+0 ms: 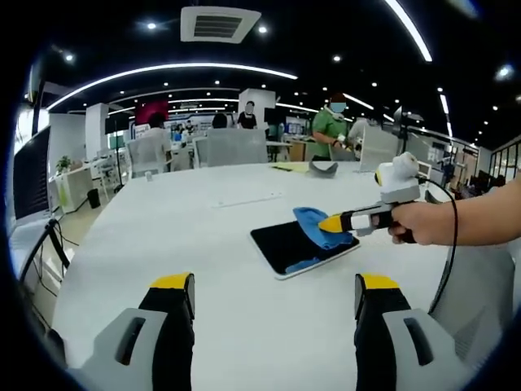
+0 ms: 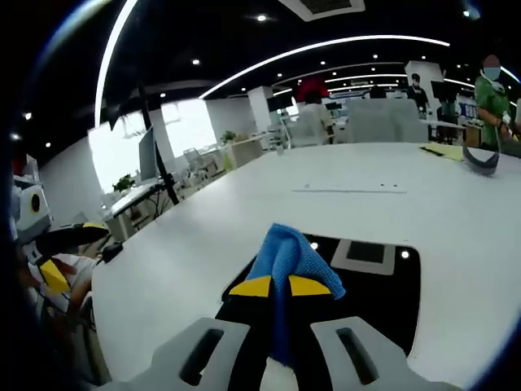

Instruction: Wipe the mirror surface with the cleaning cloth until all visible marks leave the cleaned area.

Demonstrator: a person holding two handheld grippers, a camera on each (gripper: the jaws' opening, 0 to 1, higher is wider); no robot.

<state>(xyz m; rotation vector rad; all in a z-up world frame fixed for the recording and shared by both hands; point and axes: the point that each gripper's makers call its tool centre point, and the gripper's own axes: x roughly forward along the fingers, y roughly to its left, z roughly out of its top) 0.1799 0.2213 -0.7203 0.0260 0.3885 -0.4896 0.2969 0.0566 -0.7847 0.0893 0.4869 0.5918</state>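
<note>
A dark mirror (image 1: 285, 244) with a pale rim lies flat on the white table (image 1: 203, 236). A blue cleaning cloth (image 1: 313, 221) rests on its far right part. My right gripper (image 1: 335, 222), held by a hand (image 1: 415, 224), comes in from the right and is shut on the cloth. In the right gripper view the yellow-tipped jaws of my right gripper (image 2: 281, 287) pinch the blue cloth (image 2: 289, 252) over the mirror (image 2: 383, 281), which reflects ceiling lights. My left gripper (image 1: 275, 283) hovers open above the near table, short of the mirror. The left gripper (image 2: 65, 244) also shows at the left edge.
A grey curved object (image 1: 323, 169) and a yellow sheet (image 1: 293, 168) lie at the table's far edge. Chairs (image 1: 232, 147) and several people stand beyond it. A monitor (image 1: 28, 171) is at the left. A black cable (image 1: 450, 244) hangs from the right gripper.
</note>
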